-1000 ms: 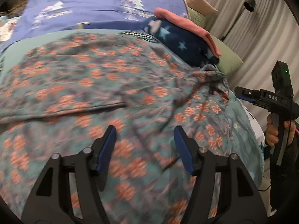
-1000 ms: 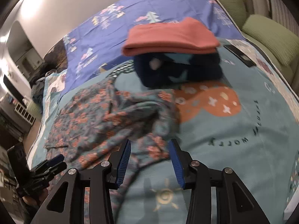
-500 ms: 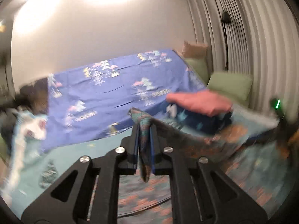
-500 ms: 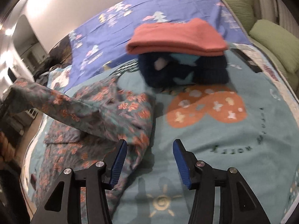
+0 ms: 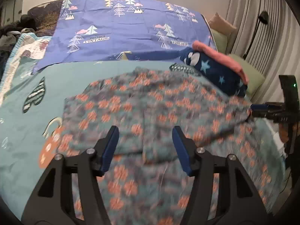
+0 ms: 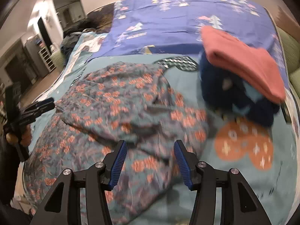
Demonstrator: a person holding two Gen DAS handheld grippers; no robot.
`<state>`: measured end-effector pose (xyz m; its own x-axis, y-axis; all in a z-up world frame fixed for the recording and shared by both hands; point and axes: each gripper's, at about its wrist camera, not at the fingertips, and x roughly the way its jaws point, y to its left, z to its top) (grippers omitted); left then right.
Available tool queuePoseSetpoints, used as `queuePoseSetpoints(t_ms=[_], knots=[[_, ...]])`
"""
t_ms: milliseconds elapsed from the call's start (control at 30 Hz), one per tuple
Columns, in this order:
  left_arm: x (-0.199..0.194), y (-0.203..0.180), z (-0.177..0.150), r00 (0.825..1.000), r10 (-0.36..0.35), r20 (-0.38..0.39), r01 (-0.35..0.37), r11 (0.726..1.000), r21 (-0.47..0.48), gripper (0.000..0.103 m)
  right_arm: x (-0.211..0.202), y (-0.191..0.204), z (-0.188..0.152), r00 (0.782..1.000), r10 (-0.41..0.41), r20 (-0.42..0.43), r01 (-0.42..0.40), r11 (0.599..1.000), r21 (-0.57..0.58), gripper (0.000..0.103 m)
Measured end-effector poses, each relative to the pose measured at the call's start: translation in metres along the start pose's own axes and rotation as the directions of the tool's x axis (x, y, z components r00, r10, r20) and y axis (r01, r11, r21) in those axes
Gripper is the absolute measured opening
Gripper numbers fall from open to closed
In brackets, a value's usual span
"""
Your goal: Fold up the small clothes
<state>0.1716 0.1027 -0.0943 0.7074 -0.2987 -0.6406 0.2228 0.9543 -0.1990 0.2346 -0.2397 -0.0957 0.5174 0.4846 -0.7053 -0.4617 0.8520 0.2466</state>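
A grey-teal garment with orange flowers lies spread and partly folded over on the teal bed sheet; it also shows in the right wrist view. My left gripper is open and empty just above the garment's near part. My right gripper is open and empty above the garment's near right edge. The right gripper shows at the right edge of the left wrist view, by the garment's corner. The left gripper shows at the left of the right wrist view.
A folded stack, a pink garment on a navy star-print one, sits at the back right beside the flowered garment. A purple tree-print sheet covers the far bed. Green cushions and curtains stand at right.
The left gripper held a fold of the flowered garment high half a second ago; now it is open and the garment lies laid over on the bed. The right gripper stayed open and shifted left.
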Motion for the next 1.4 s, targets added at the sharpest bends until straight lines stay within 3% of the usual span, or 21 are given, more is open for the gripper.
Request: queuePoseSetpoints(t_ms=[100, 267, 367, 433, 467, 500, 533, 667, 733, 833, 967, 1033, 1233, 1300, 1400], knots=[[0.027, 0.000, 0.015, 0.999, -0.024, -0.036, 0.024, 1.000, 0.018, 0.064, 0.008, -0.009, 0.019, 0.999, 0.040, -0.015, -0.039, 0.999, 0.024, 0.059], [0.085, 0.001, 0.023, 0.985, -0.025, -0.169, 0.033, 0.999, 0.041, 0.063, 0.038, -0.028, 0.029, 0.990, 0.103, -0.096, -0.099, 0.994, 0.042, 0.062], [0.099, -0.009, 0.021, 0.980, -0.046, -0.196, 0.068, 0.992, 0.110, 0.023, 0.059, -0.034, 0.025, 0.979, 0.139, -0.151, -0.133, 0.990, 0.049, 0.062], [0.092, -0.016, 0.022, 0.985, -0.048, -0.166, 0.073, 0.987, 0.143, 0.017, 0.066, -0.032, 0.023, 0.973, 0.152, -0.174, -0.149, 0.988, 0.030, 0.060], [0.084, -0.019, 0.023, 0.988, -0.061, -0.140, 0.083, 0.984, 0.159, 0.014, 0.065, -0.029, 0.021, 0.973, 0.154, -0.172, -0.154, 0.988, 0.015, 0.045], [0.075, -0.021, 0.024, 0.991, -0.069, -0.116, 0.088, 0.982, 0.170, 0.013, 0.062, -0.025, 0.019, 0.972, 0.160, -0.171, -0.163, 0.987, -0.007, 0.016], [0.065, -0.024, 0.026, 0.992, -0.081, -0.093, 0.097, 0.979, 0.178, 0.013, 0.057, -0.022, 0.016, 0.972, 0.168, -0.166, -0.174, 0.985, -0.023, 0.008], [-0.008, -0.037, 0.024, 0.980, -0.194, 0.037, 0.179, 0.952, 0.248, 0.012, 0.019, -0.002, -0.010, 0.963, 0.241, -0.119, -0.253, 0.962, -0.099, 0.008], [-0.046, -0.043, 0.010, 0.970, -0.229, 0.086, 0.193, 0.932, 0.306, 0.012, 0.002, 0.012, -0.033, 0.964, 0.230, -0.136, -0.251, 0.955, -0.158, 0.008], [-0.076, -0.047, -0.013, 0.964, -0.252, 0.088, 0.207, 0.915, 0.346, 0.013, -0.006, 0.023, -0.063, 0.963, 0.194, -0.187, -0.230, 0.952, -0.199, 0.014], [-0.088, -0.041, -0.055, 0.985, -0.173, 0.004, 0.163, 0.936, 0.311, 0.016, -0.015, 0.022, -0.095, 0.953, 0.206, -0.221, -0.241, 0.960, -0.145, 0.022], [-0.088, -0.034, -0.068, 0.986, -0.161, -0.033, 0.164, 0.951, 0.263, 0.020, -0.019, 0.019, -0.099, 0.957, 0.203, -0.209, -0.231, 0.965, -0.122, 0.024], [-0.093, -0.020, -0.092, 0.983, -0.166, -0.072, 0.175, 0.975, 0.140, 0.041, -0.040, 0.010, -0.090, 0.970, 0.221, -0.098, -0.223, 0.975, -0.011, 0.032], [-0.093, -0.018, -0.095, 0.977, -0.198, -0.077, 0.205, 0.974, 0.093, 0.061, -0.044, 0.007, -0.085, 0.975, 0.217, -0.056, -0.216, 0.976, 0.026, 0.040], [-0.082, -0.018, -0.096, 0.964, -0.239, -0.115, 0.245, 0.969, 0.039, 0.066, -0.040, 0.003, -0.077, 0.977, 0.213, -0.030, -0.210, 0.974, 0.081, 0.042]])
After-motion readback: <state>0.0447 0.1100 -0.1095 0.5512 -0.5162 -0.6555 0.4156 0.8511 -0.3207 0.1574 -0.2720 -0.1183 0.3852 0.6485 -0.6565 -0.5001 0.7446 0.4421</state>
